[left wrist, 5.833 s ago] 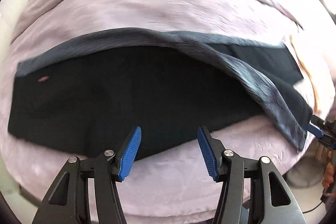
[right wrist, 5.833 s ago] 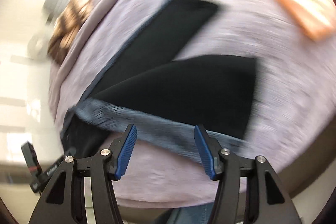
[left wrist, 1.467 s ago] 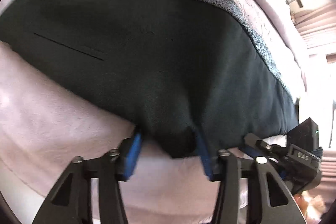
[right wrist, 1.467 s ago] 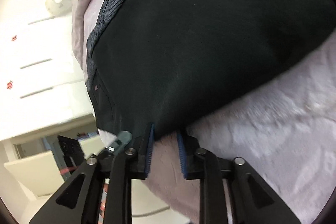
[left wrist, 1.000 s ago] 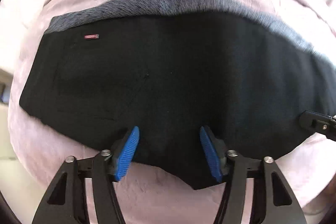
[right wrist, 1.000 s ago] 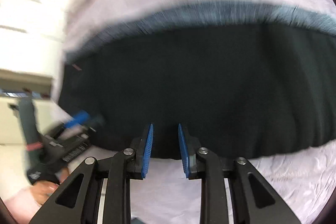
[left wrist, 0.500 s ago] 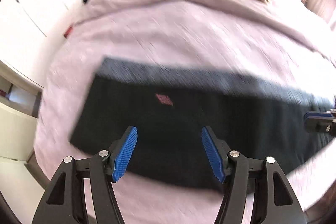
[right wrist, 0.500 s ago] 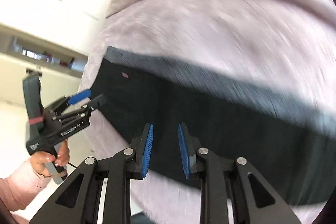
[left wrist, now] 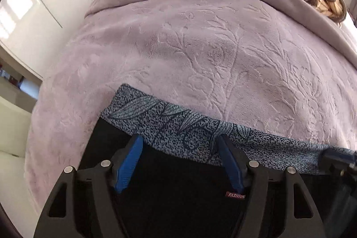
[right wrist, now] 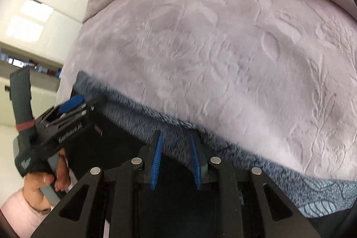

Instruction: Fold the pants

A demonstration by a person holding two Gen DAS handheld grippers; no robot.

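1. Black cloth with a blue-grey patterned band: the pants lie folded lengthwise on the lilac bedspread, near its front edge.
2. The left gripper is spread wide over the band, gripping nothing.
3. The right gripper stands narrowly parted above the band, nothing visibly pinched.
4. Risk: pinching only the top layer would likely drag the fold askew on the plush bedspread.

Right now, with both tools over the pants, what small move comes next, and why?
Probably lower the left tool and close on the patterned strip of the pants: its jaws stand wide open just over that far edge, gripping nothing, and the right tool hovers along the same strip.
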